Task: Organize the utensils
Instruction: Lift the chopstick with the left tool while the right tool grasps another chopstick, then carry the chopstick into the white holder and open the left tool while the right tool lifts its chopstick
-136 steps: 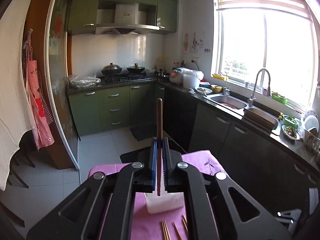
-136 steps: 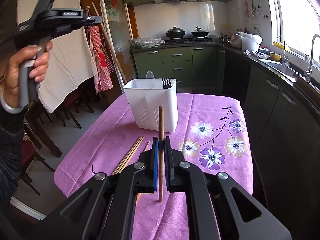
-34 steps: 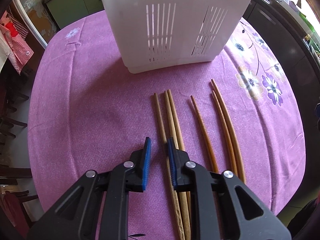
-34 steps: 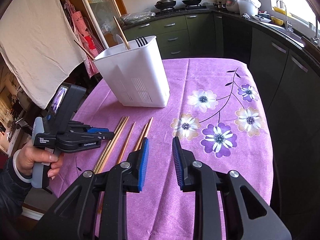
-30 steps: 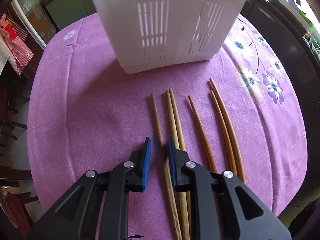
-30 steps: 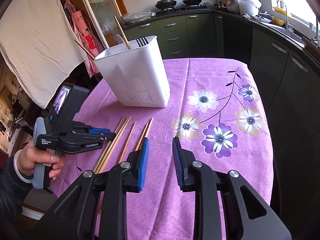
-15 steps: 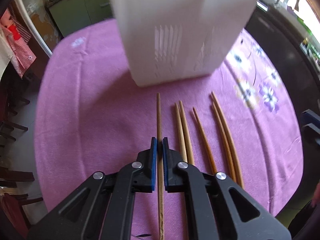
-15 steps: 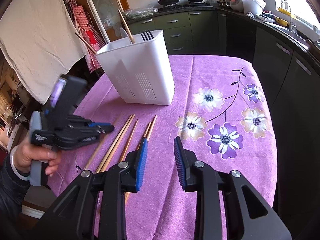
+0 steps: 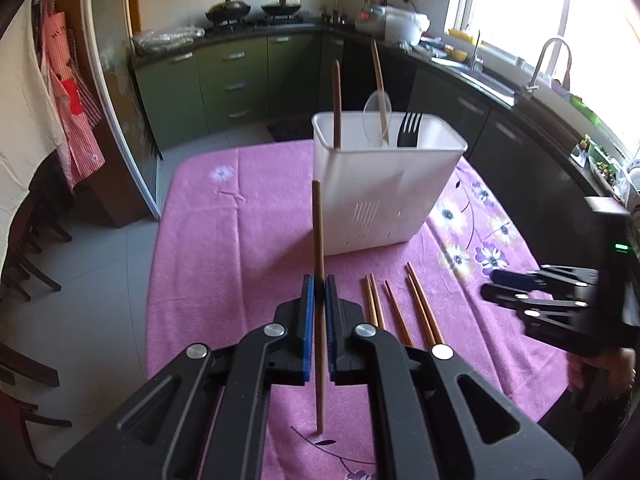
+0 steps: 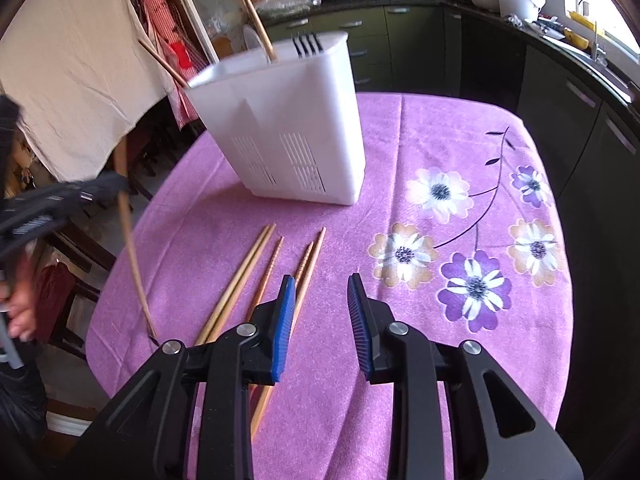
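Chopstick (image 9: pixel 319 240) is clamped between the blue pads of the left gripper (image 9: pixel 319 292), which is closed on it, and it stands almost upright above the purple tablecloth (image 9: pixel 224 240), its lower tip near the cloth in front of the gripper body. The right gripper (image 10: pixel 320 300) is open with nothing between its pads, low over the cloth beside five more chopsticks (image 10: pixel 264 276) that lie loose in a row. Behind them stands the white utensil holder (image 10: pixel 296 128) on the table; it already contains two chopsticks, a black fork (image 9: pixel 409 130) and a pale spoon (image 9: pixel 374 120). In the right wrist view the held chopstick (image 10: pixel 130 232) is at the left edge, tilted.
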`<state>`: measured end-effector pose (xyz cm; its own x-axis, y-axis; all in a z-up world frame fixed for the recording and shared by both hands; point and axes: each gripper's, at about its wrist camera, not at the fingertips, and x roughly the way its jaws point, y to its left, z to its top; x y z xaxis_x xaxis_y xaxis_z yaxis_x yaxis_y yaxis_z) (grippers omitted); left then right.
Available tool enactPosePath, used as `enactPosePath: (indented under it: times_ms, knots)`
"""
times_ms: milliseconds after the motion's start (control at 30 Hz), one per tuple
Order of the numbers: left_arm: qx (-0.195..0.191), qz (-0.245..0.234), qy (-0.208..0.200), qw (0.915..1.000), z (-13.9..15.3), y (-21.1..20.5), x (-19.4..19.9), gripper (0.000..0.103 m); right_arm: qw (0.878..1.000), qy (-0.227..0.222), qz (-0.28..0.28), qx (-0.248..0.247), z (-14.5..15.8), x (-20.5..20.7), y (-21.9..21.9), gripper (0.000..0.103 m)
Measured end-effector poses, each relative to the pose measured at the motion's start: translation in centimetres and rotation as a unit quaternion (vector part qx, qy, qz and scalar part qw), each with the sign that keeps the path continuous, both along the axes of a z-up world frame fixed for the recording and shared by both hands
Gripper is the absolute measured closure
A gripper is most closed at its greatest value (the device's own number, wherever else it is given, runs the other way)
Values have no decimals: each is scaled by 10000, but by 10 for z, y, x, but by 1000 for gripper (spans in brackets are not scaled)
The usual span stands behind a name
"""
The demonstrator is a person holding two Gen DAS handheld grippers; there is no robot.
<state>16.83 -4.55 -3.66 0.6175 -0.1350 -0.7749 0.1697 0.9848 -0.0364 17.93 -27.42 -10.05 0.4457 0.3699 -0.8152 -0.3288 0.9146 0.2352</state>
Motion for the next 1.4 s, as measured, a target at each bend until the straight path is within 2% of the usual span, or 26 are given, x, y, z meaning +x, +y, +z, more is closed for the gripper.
enactPosePath:
  times_ms: [333, 567, 800, 900, 1033, 1200, 1400]
  knots:
    - [-129, -80, -376, 9992, 11, 9, -33, 98, 9977, 545, 159, -373, -41, 34, 37, 76]
    - [-141, -141, -450, 9988, 12, 14, -41, 98, 9951, 636, 166, -738, -52, 41, 53, 87]
    - [-162, -197, -477, 9985, 14, 13, -45, 98, 9926, 712, 226, -961, -58, 47, 71, 88]
    - [-157, -213, -485, 9985, 14, 12, -45, 98, 9913, 631, 200, -1140, -58, 49, 78, 92]
    - [-144, -214, -494, 9984, 14, 11, -45, 98, 9914, 622, 180, -1136, -56, 52, 80, 96]
    - [-122, -211, -484, 9985, 14, 9, -45, 98, 9968, 246, 58, -764, -26, 43, 64, 97]
    - [-83, -218, -477, 9986, 16, 8, -46, 98, 9975, -663, -153, -204, 48, 4, 26, 97]
